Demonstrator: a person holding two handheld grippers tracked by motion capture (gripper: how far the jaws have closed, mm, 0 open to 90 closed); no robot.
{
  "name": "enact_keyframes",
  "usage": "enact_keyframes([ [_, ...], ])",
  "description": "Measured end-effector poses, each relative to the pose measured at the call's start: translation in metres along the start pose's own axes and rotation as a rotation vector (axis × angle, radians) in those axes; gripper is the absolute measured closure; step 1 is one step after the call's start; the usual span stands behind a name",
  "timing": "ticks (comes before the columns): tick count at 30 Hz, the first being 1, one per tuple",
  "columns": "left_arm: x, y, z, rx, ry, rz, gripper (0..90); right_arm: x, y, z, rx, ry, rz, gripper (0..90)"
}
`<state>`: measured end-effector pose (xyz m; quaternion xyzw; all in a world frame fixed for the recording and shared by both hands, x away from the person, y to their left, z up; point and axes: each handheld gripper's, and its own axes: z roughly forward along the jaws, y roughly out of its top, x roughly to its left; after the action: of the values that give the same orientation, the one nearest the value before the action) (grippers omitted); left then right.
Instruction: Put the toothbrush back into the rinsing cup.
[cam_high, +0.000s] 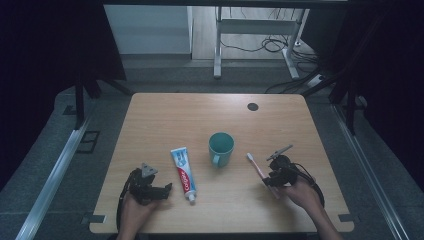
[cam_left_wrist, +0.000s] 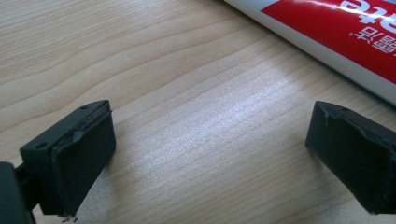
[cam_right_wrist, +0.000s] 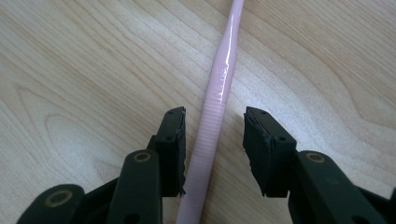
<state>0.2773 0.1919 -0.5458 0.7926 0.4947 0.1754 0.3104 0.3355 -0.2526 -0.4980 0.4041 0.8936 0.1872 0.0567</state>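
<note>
The right gripper (cam_right_wrist: 212, 142) straddles the slim pink plastic toothbrush (cam_right_wrist: 219, 93), which lies flat on the light wooden table (cam_right_wrist: 84, 70); jaws partly open, the toothbrush close against one pad, gripping nothing.

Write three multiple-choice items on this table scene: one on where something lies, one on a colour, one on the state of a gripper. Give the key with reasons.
1. Where does the toothpaste tube lie?
A. left of the mug
B. right of the toothbrush
C. inside the mug

2. What colour is the mug?
A. red
B. teal green
C. yellow

3. How does the right gripper stand to the toothbrush?
A. jaws open, handle between them
B. shut with nothing near it
C. lifting the brush high off the table

Key: 1 A, the high view shows the tube flat on the table left of the mug. 2 B, its wall and rim are teal. 3 A, the right gripper view shows a gap beside the pink handle, which lies on the wood.
</note>
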Motion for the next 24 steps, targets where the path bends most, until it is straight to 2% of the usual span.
enact_keyframes([
  [1, 0.0, 0.0, 0.0, 0.0, 0.0, 0.0, 1.7, 0.0, 0.005, 0.001, 0.024, -0.006, 0.001, 58.7],
  [12, 0.0, 0.0, 0.0, 0.0, 0.0, 0.0, 1.7, -0.001, 0.028, 0.004, 0.128, -0.013, 0.002, 61.0],
  [15, 0.0, 0.0, 0.0, 0.0, 0.0, 0.0, 1.7, -0.002, 0.037, 0.007, 0.185, -0.003, 0.003, 62.2],
  [17, 0.0, 0.0, 0.0, 0.0, 0.0, 0.0, 1.7, -0.002, 0.039, 0.009, 0.2, -0.003, 0.004, 62.6],
  [18, 0.0, 0.0, 0.0, 0.0, 0.0, 0.0, 1.6, -0.001, 0.043, 0.011, 0.228, -0.003, 0.011, 63.2],
  [24, 0.0, 0.0, 0.0, 0.001, 0.0, 0.0, 1.6, -0.002, 0.051, 0.018, 0.275, -0.009, 0.024, 64.5],
])
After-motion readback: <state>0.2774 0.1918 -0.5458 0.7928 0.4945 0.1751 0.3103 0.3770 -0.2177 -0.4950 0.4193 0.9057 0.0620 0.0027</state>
